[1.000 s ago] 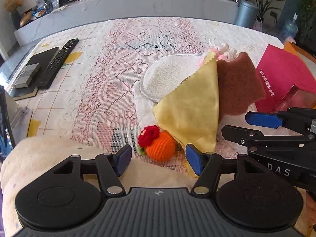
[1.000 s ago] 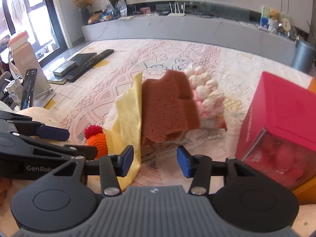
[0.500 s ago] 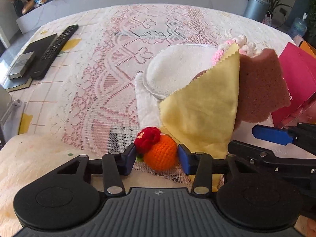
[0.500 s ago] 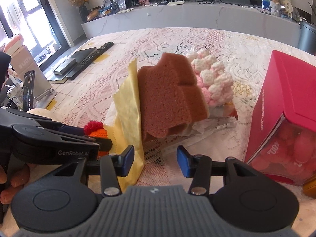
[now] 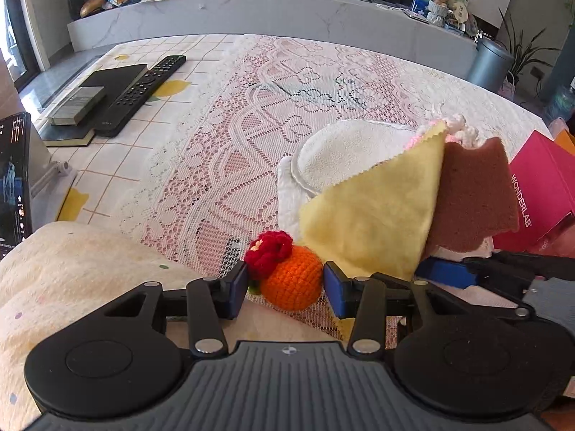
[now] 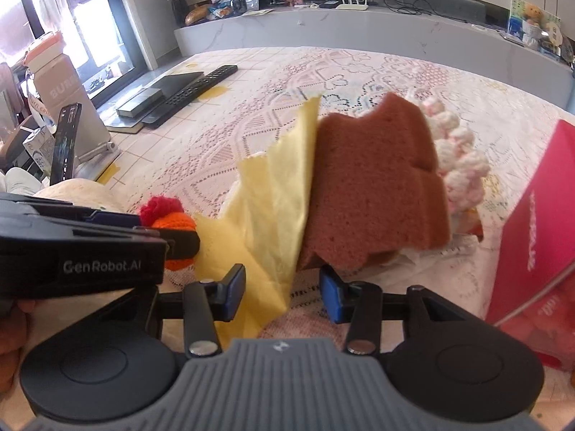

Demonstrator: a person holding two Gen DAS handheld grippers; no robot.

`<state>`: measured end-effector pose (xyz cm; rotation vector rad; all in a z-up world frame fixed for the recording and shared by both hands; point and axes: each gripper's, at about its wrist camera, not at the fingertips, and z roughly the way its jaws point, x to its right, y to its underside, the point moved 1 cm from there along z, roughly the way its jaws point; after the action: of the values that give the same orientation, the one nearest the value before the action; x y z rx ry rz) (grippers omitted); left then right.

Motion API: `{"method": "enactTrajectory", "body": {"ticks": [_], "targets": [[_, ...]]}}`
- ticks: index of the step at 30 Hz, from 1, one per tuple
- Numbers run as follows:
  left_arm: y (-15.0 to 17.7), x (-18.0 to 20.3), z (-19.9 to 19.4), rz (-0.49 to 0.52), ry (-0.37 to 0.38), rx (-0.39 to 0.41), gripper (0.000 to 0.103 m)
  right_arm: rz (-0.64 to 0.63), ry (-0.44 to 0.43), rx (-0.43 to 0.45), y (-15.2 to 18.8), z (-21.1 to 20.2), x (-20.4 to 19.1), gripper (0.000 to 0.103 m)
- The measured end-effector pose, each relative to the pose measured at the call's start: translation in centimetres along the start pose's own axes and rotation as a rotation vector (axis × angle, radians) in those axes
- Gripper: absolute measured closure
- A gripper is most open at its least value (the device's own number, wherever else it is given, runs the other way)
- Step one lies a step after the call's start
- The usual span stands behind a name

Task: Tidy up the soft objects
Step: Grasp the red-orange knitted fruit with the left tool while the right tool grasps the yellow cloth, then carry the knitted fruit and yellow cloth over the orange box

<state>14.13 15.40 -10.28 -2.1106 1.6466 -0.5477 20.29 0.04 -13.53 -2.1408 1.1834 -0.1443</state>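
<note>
Lace tablecloth bears a crocheted orange, red-flowered, clenched by left tool; right tool released.

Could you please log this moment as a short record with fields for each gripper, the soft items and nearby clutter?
left gripper: pads either side of the orange crochet ball; contact unclear
right gripper: open, yellow cloth edge between the fingers
soft pile: yellow cloth, brown sponge, pink-white crochet piece, white towel
surface: lace tablecloth
clutter: red box, remote
</note>
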Motion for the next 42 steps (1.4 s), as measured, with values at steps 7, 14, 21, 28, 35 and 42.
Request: {"method": "enactTrajectory", "body": {"ticks": [7,14,21,28,35,42], "targets": [[0.2,0.3,-0.2,0.017,0.057,0.009,0.052,-0.001,0.004,-0.004,0.6,-1.5,0.1,0.103],[1.1,0.8,-1.2,-0.009,0.138,0.033,0.051,-0.004,0.017,0.072,1.5,-6.4,0.3,0.103],[2.4,1.9,-2.6,0.004,0.210,0.046,0.051,0.014,0.032,0.111,2.4,-10.4,1.0,0.103],[3.4,3.5,-4.0,0.045,0.242,0.083,0.051,0.110,0.089,0.140,4.3,-13.5,3.8,0.103],[4.1,6.1,-6.6,0.089,0.276,0.141,0.052,0.152,0.162,0.236,5.2,-18.3,5.5,0.103],[4.6,9.2,-9.2,0.147,0.310,0.199,0.052,0.175,0.223,0.343,6.2,-23.2,6.8,0.103]]}}
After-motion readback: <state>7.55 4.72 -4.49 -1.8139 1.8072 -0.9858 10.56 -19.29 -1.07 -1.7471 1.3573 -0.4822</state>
